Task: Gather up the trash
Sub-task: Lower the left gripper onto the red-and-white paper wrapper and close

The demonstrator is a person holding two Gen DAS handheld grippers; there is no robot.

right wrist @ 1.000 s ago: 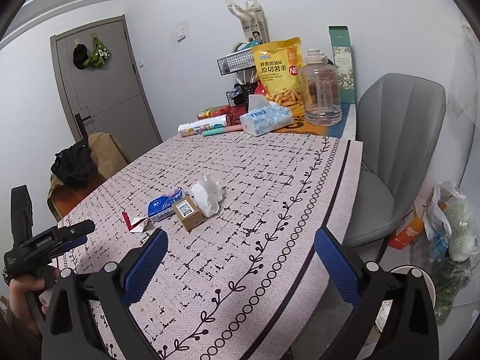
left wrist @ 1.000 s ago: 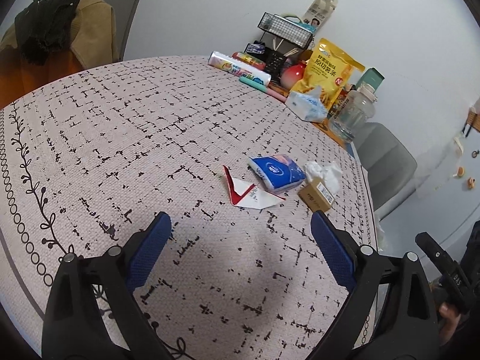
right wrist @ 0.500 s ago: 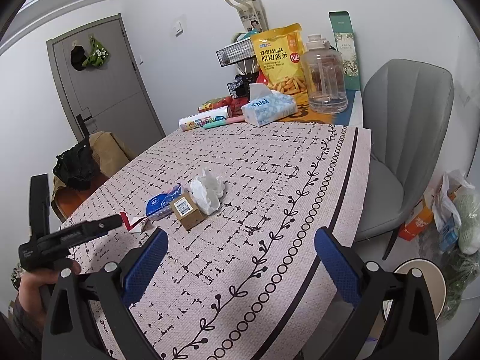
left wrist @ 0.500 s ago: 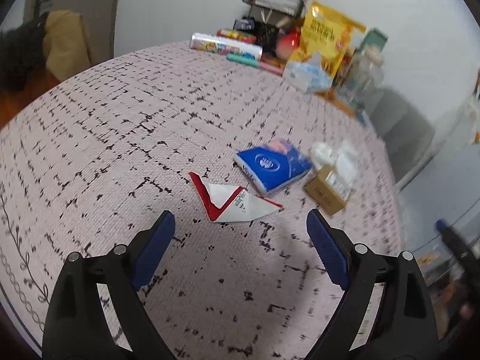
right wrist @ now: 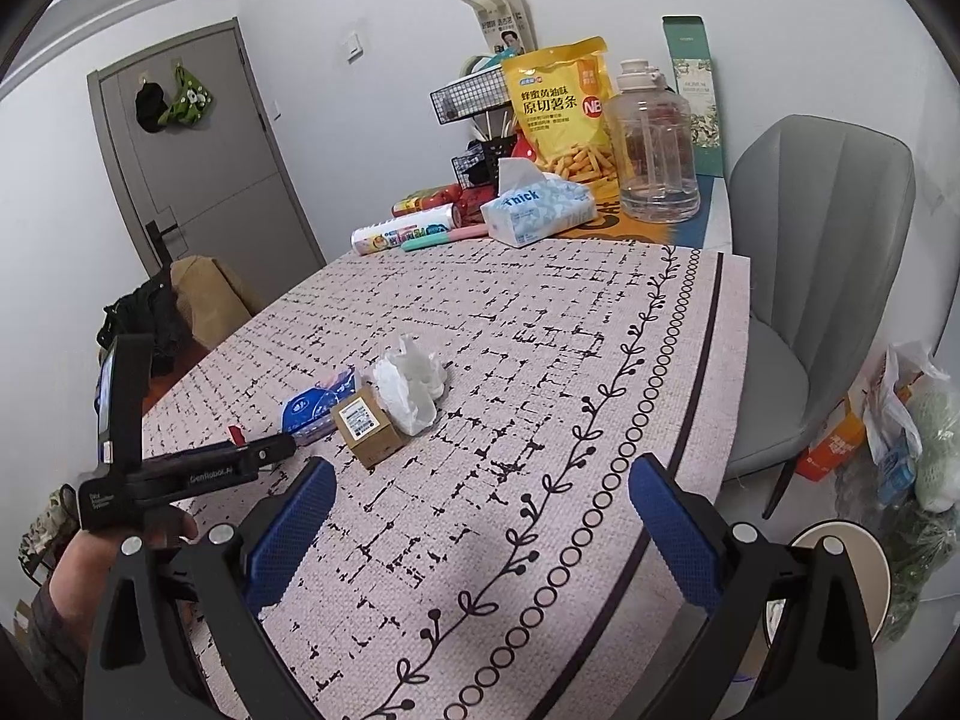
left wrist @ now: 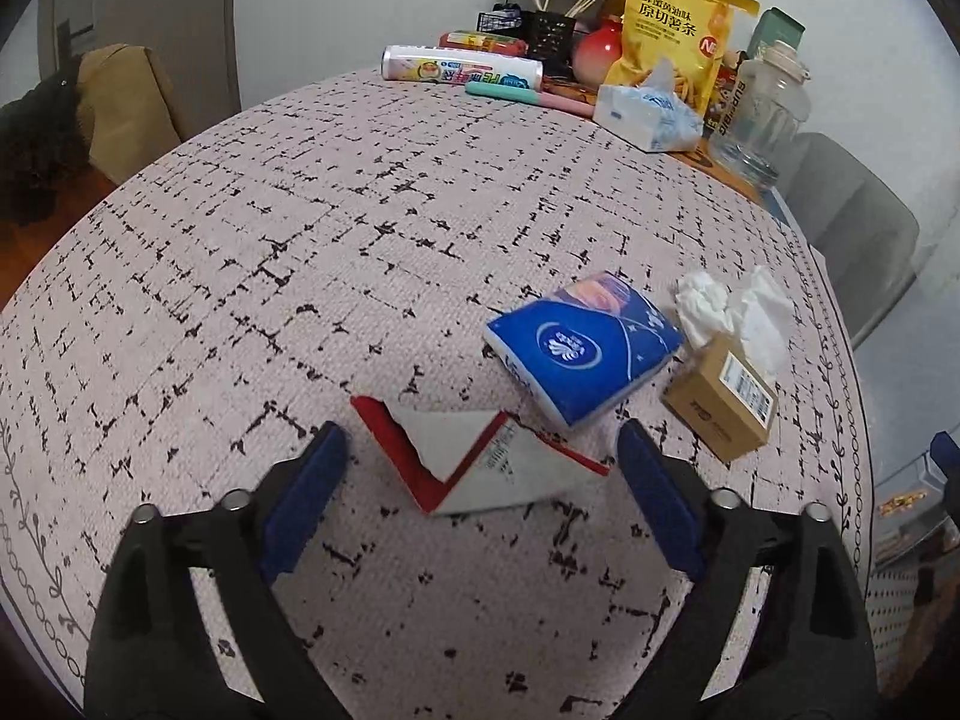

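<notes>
A torn red and white wrapper (left wrist: 480,468) lies flat on the patterned tablecloth (left wrist: 300,240). My left gripper (left wrist: 480,438) hovers over it with a blue pad on either side. Its jaws are closing, and the pads are still clear of the wrapper. Just beyond lie a blue tissue pack (left wrist: 582,348), a small cardboard box (left wrist: 720,402) and a crumpled white tissue (left wrist: 732,312). In the right wrist view the same box (right wrist: 366,426), tissue (right wrist: 411,384) and pack (right wrist: 315,405) sit mid-table. My right gripper (right wrist: 480,474) is open near the table's edge with nothing between its fingers.
At the far end of the table stand a tissue box (right wrist: 534,210), a yellow snack bag (right wrist: 564,108), a clear water jug (right wrist: 654,144) and a wire rack (right wrist: 474,96). A grey chair (right wrist: 828,276) stands to the right. A round bin (right wrist: 840,576) and plastic bags (right wrist: 912,420) are on the floor.
My left gripper has moved forward and down until the red and white wrapper lies between its pads, and its jaws have narrowed a little. The right gripper has shifted only slightly.
</notes>
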